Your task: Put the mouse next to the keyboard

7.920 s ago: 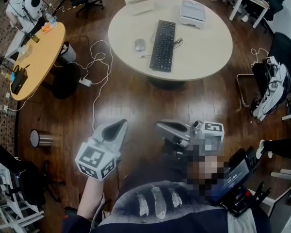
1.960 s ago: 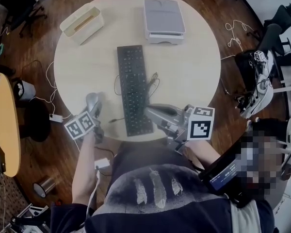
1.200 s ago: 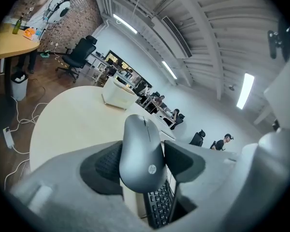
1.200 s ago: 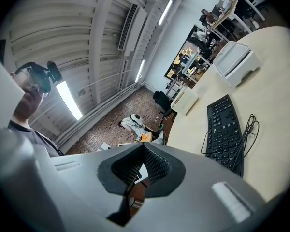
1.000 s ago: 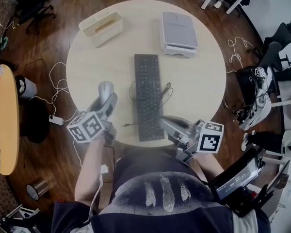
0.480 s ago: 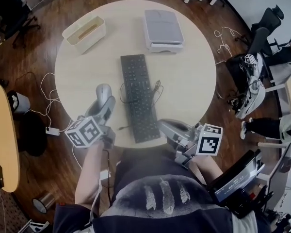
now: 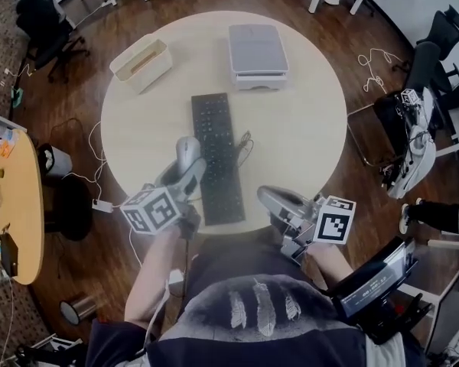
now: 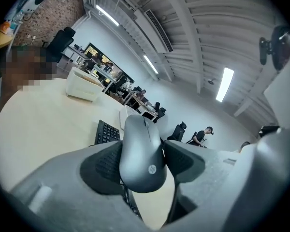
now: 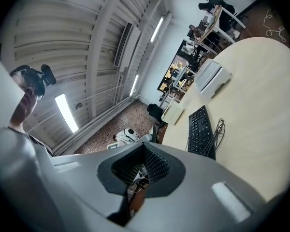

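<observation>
Grey mouse (image 8: 141, 153) clamped in left tool (image 7: 188, 167) | right tool (image 7: 274, 199) closed, empty | advice: lower flat onto surface (image 7: 298, 128) just beside keyboard (image 7: 216, 157), settle, then release gently.

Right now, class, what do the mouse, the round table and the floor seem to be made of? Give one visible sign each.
The mouse: likely matte grey plastic; smooth moulded shell, soft sheen.
The round table: pale, smooth top, perhaps laminate; no grain visible.
The floor: dark wood planks, glossy; plank lines and reflections show.
</observation>
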`<state>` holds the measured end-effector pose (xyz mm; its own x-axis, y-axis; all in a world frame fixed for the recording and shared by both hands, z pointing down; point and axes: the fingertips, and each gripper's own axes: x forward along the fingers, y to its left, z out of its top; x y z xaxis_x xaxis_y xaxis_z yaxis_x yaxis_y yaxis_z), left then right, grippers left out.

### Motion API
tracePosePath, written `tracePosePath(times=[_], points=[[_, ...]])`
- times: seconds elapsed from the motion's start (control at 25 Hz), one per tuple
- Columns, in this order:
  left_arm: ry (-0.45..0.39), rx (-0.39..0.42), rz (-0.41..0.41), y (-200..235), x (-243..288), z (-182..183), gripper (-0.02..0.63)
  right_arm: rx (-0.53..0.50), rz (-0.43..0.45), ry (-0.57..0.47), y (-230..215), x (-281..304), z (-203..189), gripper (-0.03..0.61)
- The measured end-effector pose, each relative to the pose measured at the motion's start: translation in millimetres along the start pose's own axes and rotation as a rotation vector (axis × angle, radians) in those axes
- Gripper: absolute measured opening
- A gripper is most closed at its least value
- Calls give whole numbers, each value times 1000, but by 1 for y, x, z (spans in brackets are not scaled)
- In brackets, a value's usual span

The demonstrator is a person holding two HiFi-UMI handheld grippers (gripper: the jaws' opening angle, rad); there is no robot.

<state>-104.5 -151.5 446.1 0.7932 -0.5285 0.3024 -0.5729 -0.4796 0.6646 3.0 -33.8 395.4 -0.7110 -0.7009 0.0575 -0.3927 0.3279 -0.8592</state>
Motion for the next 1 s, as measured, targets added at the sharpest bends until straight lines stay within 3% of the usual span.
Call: tracePosePath(times=[0.48,0.76,1.0], points=[[-37,75,92,-81,16,-46,267,48,92,29,-24,-99,10,-2],[-57,61,142,-89,8,-55,267,47,108,40,-33,-116,19,-2],[-43,62,126,-86,10,-62,267,58,141,34,-30,-104,22,-2]])
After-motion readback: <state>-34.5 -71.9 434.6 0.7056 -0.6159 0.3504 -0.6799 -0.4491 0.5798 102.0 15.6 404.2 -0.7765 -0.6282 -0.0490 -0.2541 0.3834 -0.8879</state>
